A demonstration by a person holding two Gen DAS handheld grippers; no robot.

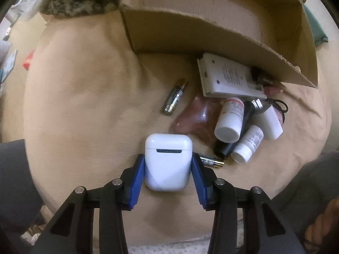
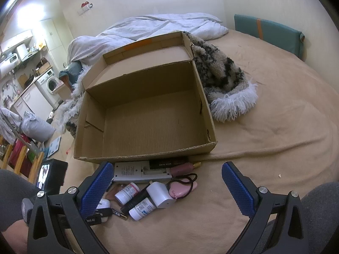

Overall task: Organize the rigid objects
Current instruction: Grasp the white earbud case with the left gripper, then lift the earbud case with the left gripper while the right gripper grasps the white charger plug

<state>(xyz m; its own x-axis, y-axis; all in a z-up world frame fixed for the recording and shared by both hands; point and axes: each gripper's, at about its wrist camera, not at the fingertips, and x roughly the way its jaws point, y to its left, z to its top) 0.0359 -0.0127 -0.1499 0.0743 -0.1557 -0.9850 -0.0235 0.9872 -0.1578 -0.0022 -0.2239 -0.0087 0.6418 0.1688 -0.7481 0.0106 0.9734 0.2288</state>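
A white earbud case [image 1: 168, 163] lies on the tan bedspread, and my left gripper [image 1: 168, 157] points down onto it with both blue pads against its sides. Beside it lie a battery [image 1: 174, 97], a second battery [image 1: 211, 161], two white pill bottles [image 1: 229, 118], a black tube [image 1: 224, 150], a white adapter [image 1: 271, 122] and a white flat device [image 1: 226, 78]. The open cardboard box [image 2: 146, 150] stands empty just behind this pile. My right gripper [image 2: 167, 166] hovers open over the pile with nothing between its fingers.
A shaggy black-and-white throw [image 2: 222, 80] lies behind the box at the right, with a white duvet [image 2: 148, 27] farther back. A green cushion [image 2: 269, 31] leans at the wall. Grey-clad legs [image 1: 12, 180] of a person flank both lower corners.
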